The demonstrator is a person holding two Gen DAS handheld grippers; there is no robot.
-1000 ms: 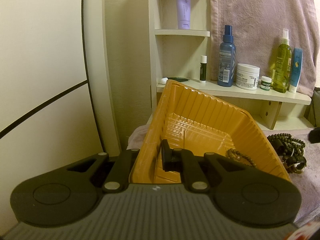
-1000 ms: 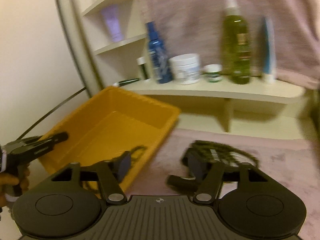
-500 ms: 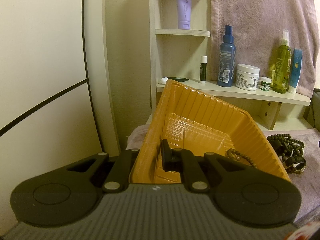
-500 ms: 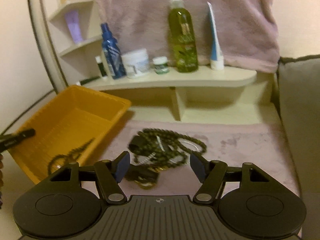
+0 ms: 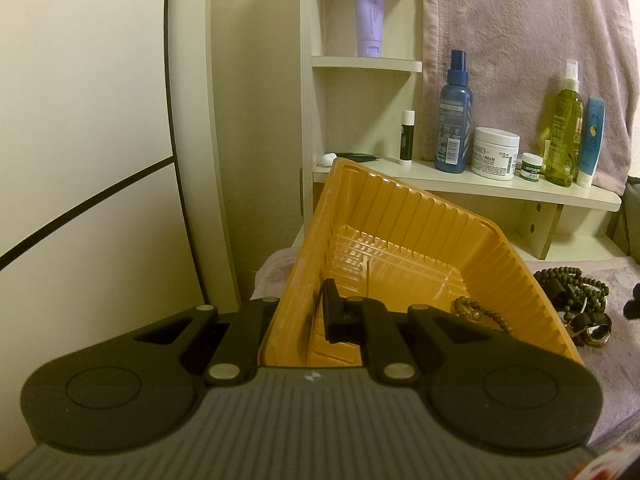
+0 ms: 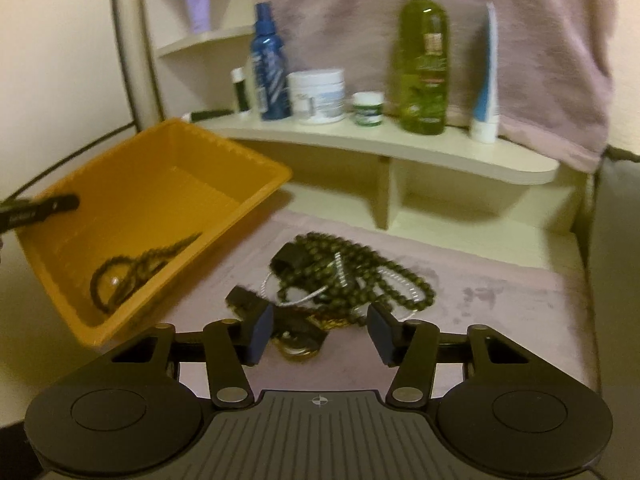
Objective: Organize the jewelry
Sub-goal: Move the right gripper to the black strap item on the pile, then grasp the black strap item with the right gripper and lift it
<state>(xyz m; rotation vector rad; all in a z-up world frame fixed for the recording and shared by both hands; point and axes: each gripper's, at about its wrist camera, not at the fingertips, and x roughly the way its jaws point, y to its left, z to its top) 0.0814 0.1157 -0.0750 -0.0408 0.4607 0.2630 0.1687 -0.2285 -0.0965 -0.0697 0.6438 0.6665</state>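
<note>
My left gripper (image 5: 304, 312) is shut on the near wall of the tilted yellow tray (image 5: 400, 220), one finger outside it and one inside. A brown bead bracelet (image 5: 476, 312) lies in the tray. In the right wrist view the same tray (image 6: 224, 160) sits at the left with the beads (image 6: 132, 272) on its floor. A tangled pile of dark bead strings and a silver chain (image 6: 340, 276) lies on the pink mat. My right gripper (image 6: 320, 328) hangs low over the pile's near end, its jaws closing, with a gold piece (image 6: 298, 346) between the fingers but not pressed.
A cream shelf (image 6: 400, 144) behind the mat carries a blue spray bottle (image 6: 270, 68), a white jar (image 6: 318, 94), a green bottle (image 6: 424, 64) and a tube. A pink towel (image 6: 540, 40) hangs behind it. A grey cushion (image 6: 616, 240) borders the mat at the right.
My right gripper swung from the tray's edge toward the jewelry pile, sank closer to it, and its jaws narrowed. The left gripper and the tray stayed put.
</note>
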